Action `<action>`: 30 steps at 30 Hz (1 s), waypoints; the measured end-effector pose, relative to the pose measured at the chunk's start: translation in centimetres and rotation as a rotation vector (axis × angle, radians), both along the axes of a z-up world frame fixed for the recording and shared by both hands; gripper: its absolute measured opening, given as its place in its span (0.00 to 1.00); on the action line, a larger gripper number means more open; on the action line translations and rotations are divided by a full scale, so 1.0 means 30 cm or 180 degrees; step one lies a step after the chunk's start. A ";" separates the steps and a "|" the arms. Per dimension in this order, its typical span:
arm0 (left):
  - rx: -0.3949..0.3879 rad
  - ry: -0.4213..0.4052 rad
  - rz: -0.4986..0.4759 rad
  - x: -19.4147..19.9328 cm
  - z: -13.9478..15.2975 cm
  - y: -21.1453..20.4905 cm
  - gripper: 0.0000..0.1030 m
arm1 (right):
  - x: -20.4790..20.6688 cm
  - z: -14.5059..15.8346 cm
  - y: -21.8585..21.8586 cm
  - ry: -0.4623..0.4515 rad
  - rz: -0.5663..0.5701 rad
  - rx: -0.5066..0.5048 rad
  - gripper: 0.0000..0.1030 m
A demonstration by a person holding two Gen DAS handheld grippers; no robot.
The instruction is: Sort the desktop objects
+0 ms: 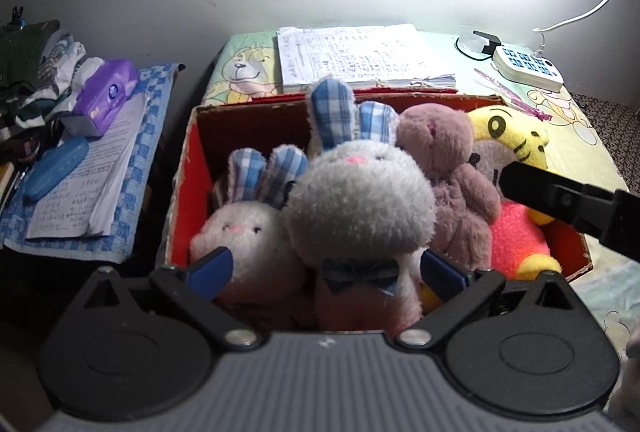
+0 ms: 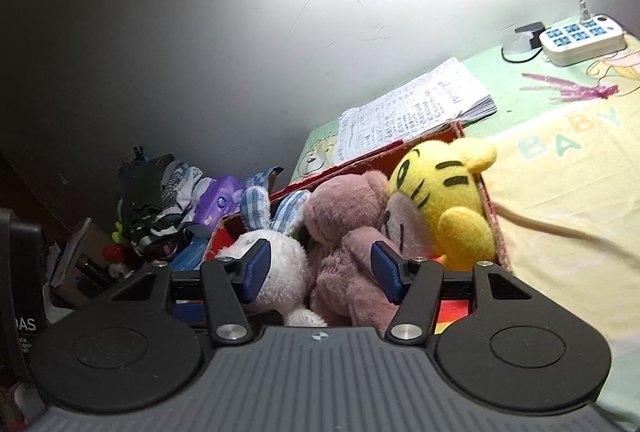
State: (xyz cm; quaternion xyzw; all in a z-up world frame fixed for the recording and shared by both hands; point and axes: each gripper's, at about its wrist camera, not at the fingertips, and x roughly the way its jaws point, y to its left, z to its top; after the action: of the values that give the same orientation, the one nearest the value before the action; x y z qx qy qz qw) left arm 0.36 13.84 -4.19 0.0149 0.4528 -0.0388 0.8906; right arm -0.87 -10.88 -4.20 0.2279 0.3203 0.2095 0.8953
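Observation:
A red cardboard box stands on the bedsheet with several plush toys in it. In the left wrist view my left gripper is open, its blue pads on either side of a grey-white rabbit with blue plaid ears, which sits at the box's near edge. A second white rabbit, a mauve bear and a yellow tiger lie in the box. In the right wrist view my right gripper is open over the box, with the mauve bear between its pads and the white rabbit and the tiger beside it.
A stack of written papers lies behind the box. A white power strip and a pink tassel lie at the back right. A side table on the left holds a purple tissue pack, a blue case and papers.

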 end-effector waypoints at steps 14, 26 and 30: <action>0.0317 -0.0131 0.0042 -0.062 0.039 -0.145 0.98 | -0.098 0.034 -0.093 -0.0026 -0.0618 -0.0669 0.58; 0.0442 -0.0050 0.0286 -0.081 0.039 -0.261 0.99 | -0.072 0.044 -0.156 0.0092 -0.0573 -0.1050 0.58; 0.0454 -0.0029 0.0470 -0.071 0.034 -0.254 0.99 | -0.058 0.055 -0.146 0.0064 -0.0472 -0.1146 0.58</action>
State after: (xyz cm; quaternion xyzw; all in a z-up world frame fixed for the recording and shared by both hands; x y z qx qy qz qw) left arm -1.77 6.22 -3.18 0.0449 0.4503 0.0594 0.8898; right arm -2.62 -15.27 -2.54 0.0890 0.3439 0.0800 0.9313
